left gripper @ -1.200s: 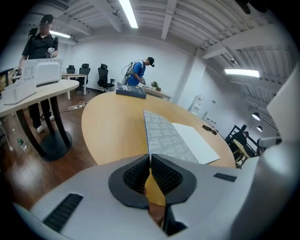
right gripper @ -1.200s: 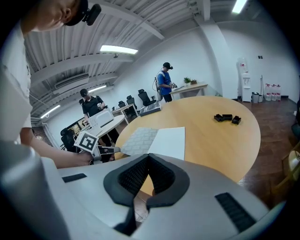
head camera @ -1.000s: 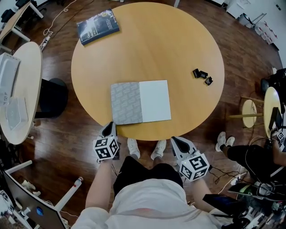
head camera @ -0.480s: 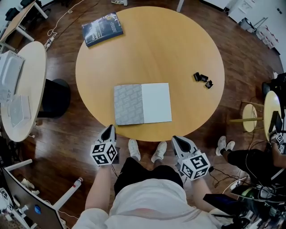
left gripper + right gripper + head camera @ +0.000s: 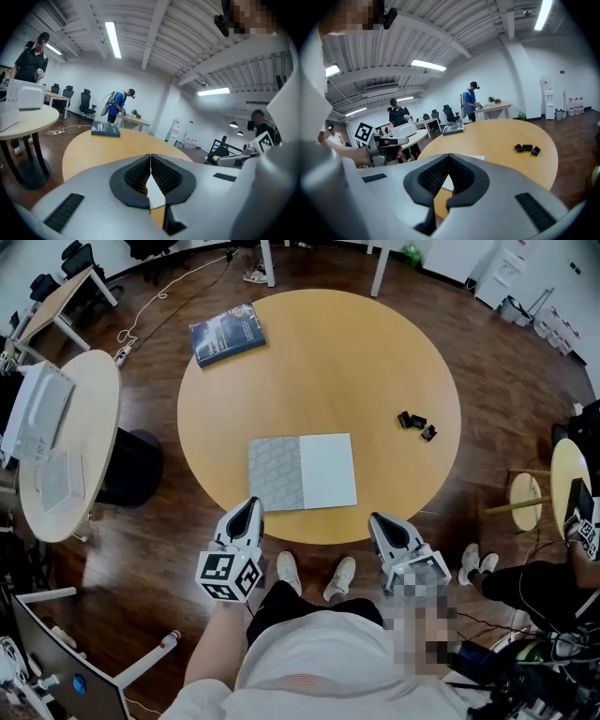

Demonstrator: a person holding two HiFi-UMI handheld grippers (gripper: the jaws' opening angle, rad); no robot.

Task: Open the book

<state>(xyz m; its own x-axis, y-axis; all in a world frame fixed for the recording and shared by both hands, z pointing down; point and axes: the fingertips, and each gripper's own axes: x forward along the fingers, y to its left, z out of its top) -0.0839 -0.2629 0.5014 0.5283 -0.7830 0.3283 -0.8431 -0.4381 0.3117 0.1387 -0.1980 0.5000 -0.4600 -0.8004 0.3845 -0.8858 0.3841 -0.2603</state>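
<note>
Blue book [image 5: 228,334] far-left on table [image 5: 356,352]; black clips [image 5: 417,424] right of open book [image 5: 302,472].

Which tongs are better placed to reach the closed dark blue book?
Probably the left tongs: the closed dark blue book lies far left on the round wooden table, their side; the right tongs sit farther away.

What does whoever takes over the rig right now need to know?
Left gripper: shut, empty, by the table's near edge, clear of the book.
Right gripper: shut, empty, also at the near edge.
Book: flat near the table's middle, grey patterned half left, white half right; looks already open.
Blue book: closed, far left edge.
Left to do: confirm the spread counts as open.
</note>
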